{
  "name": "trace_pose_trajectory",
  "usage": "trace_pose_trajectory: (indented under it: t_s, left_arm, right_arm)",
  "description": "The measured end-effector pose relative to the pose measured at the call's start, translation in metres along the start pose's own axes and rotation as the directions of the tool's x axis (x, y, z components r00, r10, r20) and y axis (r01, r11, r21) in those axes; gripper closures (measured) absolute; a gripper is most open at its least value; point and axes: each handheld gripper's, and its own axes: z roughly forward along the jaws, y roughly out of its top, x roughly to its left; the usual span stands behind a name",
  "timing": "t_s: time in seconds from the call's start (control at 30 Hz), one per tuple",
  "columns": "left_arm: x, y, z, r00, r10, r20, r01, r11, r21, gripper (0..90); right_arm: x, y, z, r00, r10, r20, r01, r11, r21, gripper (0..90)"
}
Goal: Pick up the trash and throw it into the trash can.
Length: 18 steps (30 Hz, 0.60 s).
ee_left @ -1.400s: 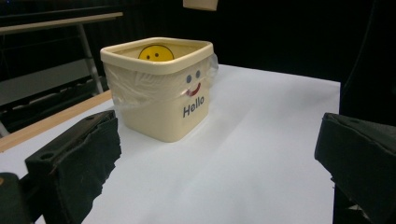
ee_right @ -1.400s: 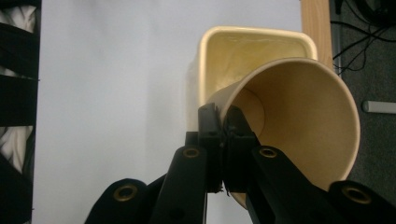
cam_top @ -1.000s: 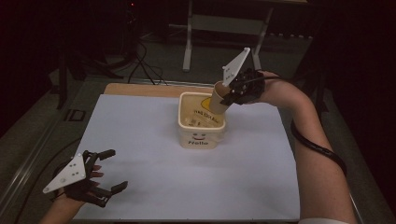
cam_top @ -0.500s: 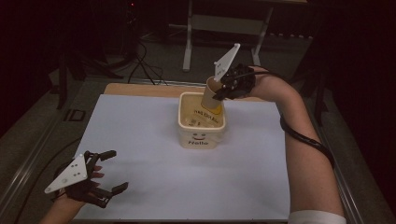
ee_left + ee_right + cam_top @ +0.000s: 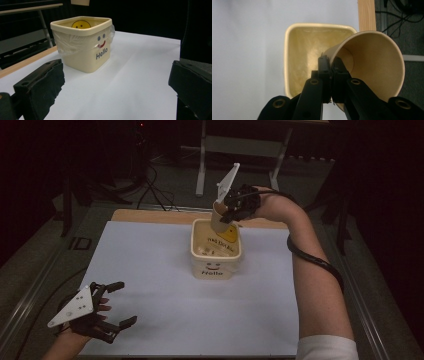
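Note:
A cream square bin (image 5: 216,254) (image 5: 83,42) printed with "Hello" and a smiley stands on the white sheet, lined with clear plastic. Above its far rim my right gripper (image 5: 231,210) (image 5: 331,62) is shut on the rim of a brown paper cup (image 5: 220,217) (image 5: 372,72), which hangs tilted with its empty mouth toward the right gripper camera. My left gripper (image 5: 117,302) (image 5: 115,82) rests open near the sheet's front left corner, nothing between its fingers, facing the bin from a distance.
A white sheet (image 5: 160,270) covers the wooden table (image 5: 150,215). Behind the table stand a metal frame's legs (image 5: 202,165) and cables on the dark floor (image 5: 150,185).
The right gripper has lifted the cup up and back from the bin's inside to above its far rim, tilting it more. The left gripper has stayed put.

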Motion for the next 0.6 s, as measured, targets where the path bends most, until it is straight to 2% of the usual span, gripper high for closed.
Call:
trace_pose_trajectory:
  t_s: [0.13, 0.3, 0.4, 0.43, 0.5, 0.53, 0.6]
  left_arm:
    - [0.0, 0.0, 0.0, 1.0, 0.001, 0.003, -0.001, 1.0, 0.0, 1.2]
    - [0.001, -0.001, 0.0, 1.0, -0.001, 0.005, 0.001, 1.0, 0.002, 1.2]
    - [0.001, -0.001, 0.0, 1.0, -0.001, 0.006, 0.001, 1.0, 0.002, 1.2]
    - [0.001, -0.001, 0.0, 1.0, -0.002, 0.006, 0.002, 1.0, 0.002, 1.2]
    - [0.001, -0.001, 0.0, 1.0, -0.002, 0.006, 0.001, 1.0, 0.004, 1.2]
    - [0.001, -0.001, 0.0, 1.0, -0.002, 0.007, 0.002, 1.0, 0.004, 1.2]
    - [0.001, -0.001, 0.0, 1.0, -0.002, 0.006, 0.002, 1.0, 0.004, 1.2]
  right_arm:
    - [-0.003, 0.003, 0.004, 1.0, 0.003, -0.005, -0.003, 1.0, -0.005, 87.8]
    - [-0.007, 0.008, 0.009, 0.9999, 0.009, -0.007, -0.008, 0.999, 0.035, 87.8]
    - [-0.01, 0.011, 0.011, 0.9998, 0.021, 0.004, -0.021, 0.999, 0.036, 86.5]
    - [-0.011, 0.011, 0.012, 0.9995, 0.02, 0.025, -0.021, 0.999, 0.029, 83.9]
    - [-0.012, 0.013, 0.011, 0.9989, 0.041, 0.024, -0.041, 0.999, 0.02, 77.5]
    - [-0.013, 0.014, 0.011, 0.9987, 0.036, 0.036, -0.036, 0.999, 0.014, 76.1]
    - [-0.012, 0.014, 0.01, 0.9988, 0.038, 0.031, -0.038, 0.999, 0.013, 74.8]
